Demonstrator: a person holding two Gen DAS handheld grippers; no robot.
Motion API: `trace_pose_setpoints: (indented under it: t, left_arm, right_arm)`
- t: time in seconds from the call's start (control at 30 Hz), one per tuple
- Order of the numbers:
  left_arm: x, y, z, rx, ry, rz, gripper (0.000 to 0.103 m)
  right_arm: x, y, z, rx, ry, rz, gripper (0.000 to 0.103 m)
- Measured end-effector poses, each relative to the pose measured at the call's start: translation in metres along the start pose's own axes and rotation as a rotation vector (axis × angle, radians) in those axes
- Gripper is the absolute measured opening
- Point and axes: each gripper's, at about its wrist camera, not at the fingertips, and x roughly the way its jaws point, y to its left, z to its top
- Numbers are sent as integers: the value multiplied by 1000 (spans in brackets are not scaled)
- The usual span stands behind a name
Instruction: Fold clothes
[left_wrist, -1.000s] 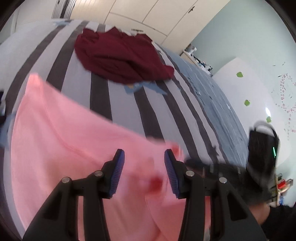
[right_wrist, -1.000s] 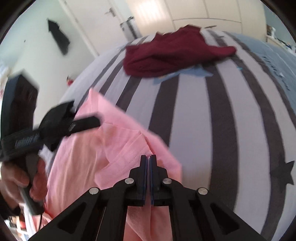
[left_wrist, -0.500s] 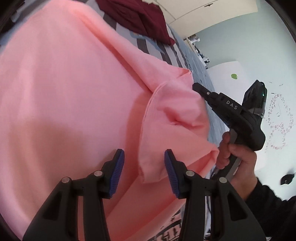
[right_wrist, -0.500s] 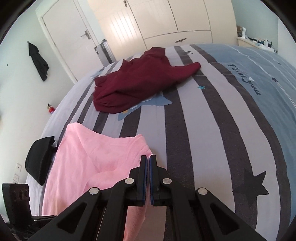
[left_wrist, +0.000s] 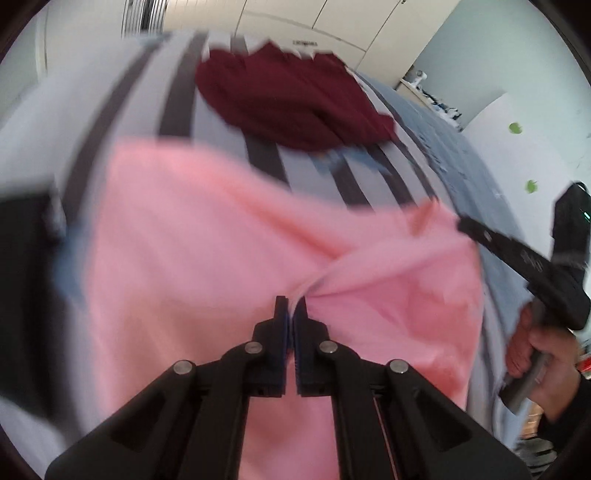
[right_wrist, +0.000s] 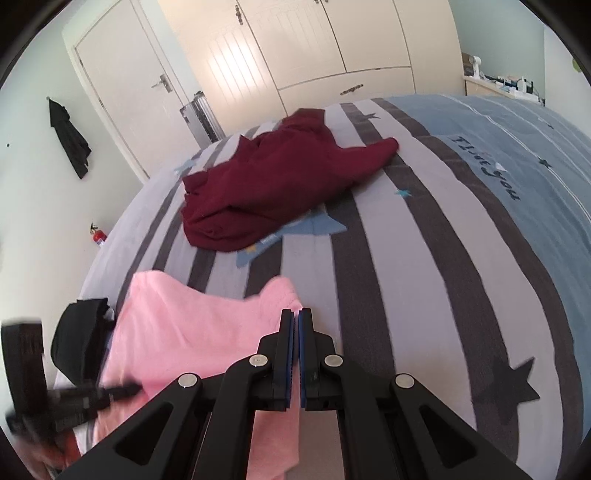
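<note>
A pink garment lies spread on the striped bed. My left gripper is over its middle, jaws closing tight on a bunched fold, and the cloth puckers toward the pads. In the right wrist view the right gripper is shut on the pink garment at its near right edge. From the left wrist view the right gripper meets the garment's right corner, held by a person's hand. The left gripper shows blurred at lower left.
A crumpled maroon garment lies farther up the bed, also seen as the maroon garment beyond the pink one. A black item sits at the bed's left edge. Wardrobe doors stand behind the bed.
The left gripper has gone from open to shut, pinching a fold of the pink garment, and its view swung back toward the bed. The right gripper stayed shut on the garment and rose a little.
</note>
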Motion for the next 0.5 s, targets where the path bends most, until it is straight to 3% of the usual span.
trace_pose_setpoints:
  t: [0.2, 0.3, 0.37, 0.5]
  left_arm:
    - [17, 14, 62, 191, 19, 206, 1]
    - [22, 35, 76, 220, 26, 288, 1]
    - [21, 46, 77, 203, 38, 291, 1]
    - [9, 68, 56, 166, 29, 281, 1]
  right_arm:
    - [26, 31, 15, -1, 31, 69, 2]
    - [30, 39, 21, 8, 47, 132, 6]
    - [26, 41, 24, 3, 38, 165, 6]
    - [29, 25, 26, 2, 67, 129, 17]
